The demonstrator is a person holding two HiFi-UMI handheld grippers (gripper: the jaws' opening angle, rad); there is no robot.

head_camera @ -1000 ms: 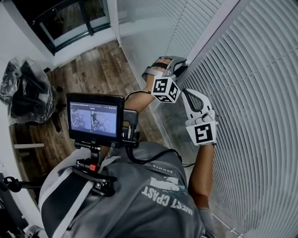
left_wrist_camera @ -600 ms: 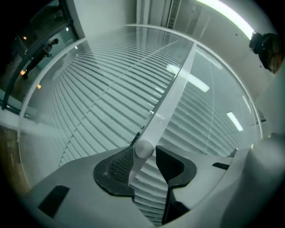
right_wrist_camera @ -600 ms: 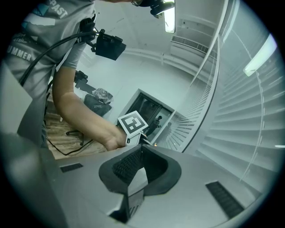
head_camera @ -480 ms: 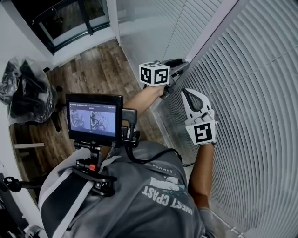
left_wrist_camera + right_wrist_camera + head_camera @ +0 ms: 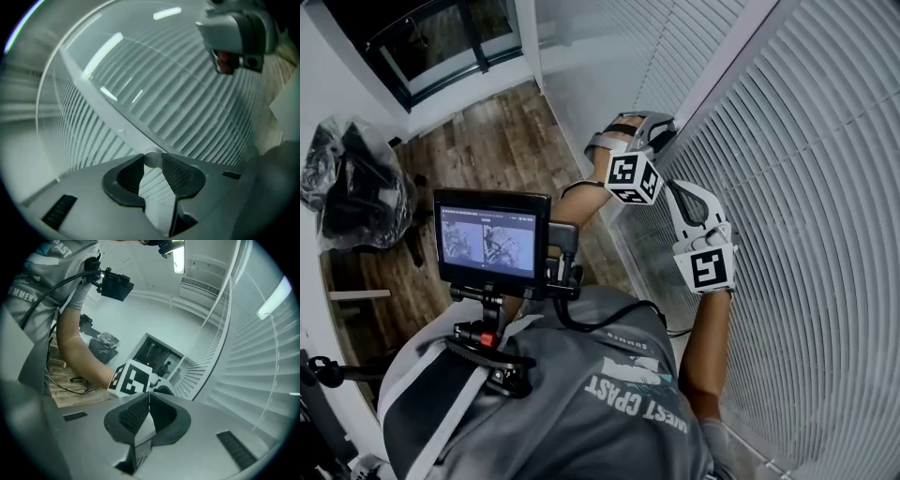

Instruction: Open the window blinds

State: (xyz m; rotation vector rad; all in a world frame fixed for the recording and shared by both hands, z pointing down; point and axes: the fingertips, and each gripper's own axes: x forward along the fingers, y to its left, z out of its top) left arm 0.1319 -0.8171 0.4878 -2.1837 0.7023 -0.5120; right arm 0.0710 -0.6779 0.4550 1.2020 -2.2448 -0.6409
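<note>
White slatted blinds (image 5: 806, 187) fill the right of the head view, split by a pale upright frame bar (image 5: 722, 66). My left gripper (image 5: 667, 127) reaches up to that bar, its marker cube (image 5: 633, 178) turned down towards me. In the left gripper view a round grey tilt wand (image 5: 151, 159) sits pinched between the two fingertips, with the slats (image 5: 187, 103) behind it. The left gripper's (image 5: 151, 161) jaws have just been closing, and the wand is between them. My right gripper (image 5: 677, 187) hangs just below it beside the blinds, shut with nothing in it (image 5: 149, 394).
A small monitor (image 5: 492, 242) sits on a chest rig in front of me. Black bags (image 5: 352, 178) lie on the wooden floor (image 5: 487, 141) at the left. A dark glazed door (image 5: 441, 37) is at the top left.
Half a second ago the left gripper was rolled with its marker cube on top; now it has rolled back, cube facing down again. The right gripper has stayed put.
</note>
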